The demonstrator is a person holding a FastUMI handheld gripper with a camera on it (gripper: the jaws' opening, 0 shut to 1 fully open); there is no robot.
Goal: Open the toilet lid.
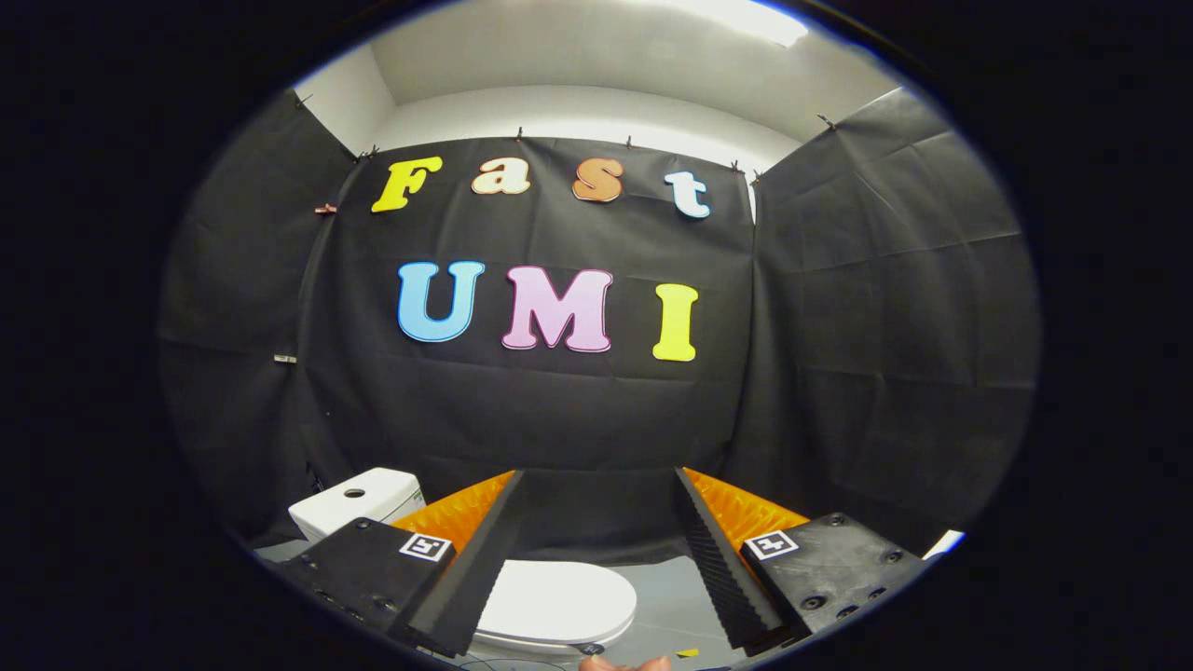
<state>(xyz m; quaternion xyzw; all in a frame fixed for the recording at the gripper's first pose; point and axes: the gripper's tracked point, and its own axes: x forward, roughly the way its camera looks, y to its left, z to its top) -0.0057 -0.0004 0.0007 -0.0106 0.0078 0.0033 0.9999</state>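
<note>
The gripper (596, 559) has its two fingers spread wide apart, and nothing is held or touched between them (only air and the booth's cloth wall (839, 373) show in the gap). Each finger carries a small square marker on its base.

Below the fingers sits the toilet lid (559, 601), white, oval and lying flat down on the bowl, so it is closed. It lies partly behind the left finger and reaches toward the gap between the two. The white cistern (359, 499) stands beyond the lid, past the left finger's base and against the cloth wall, with a round button on its top. Just beside the lid's near edge, a person's fingertips (623, 664) peek in. A pale grey floor (666, 596) spreads to the lid's right.
</note>
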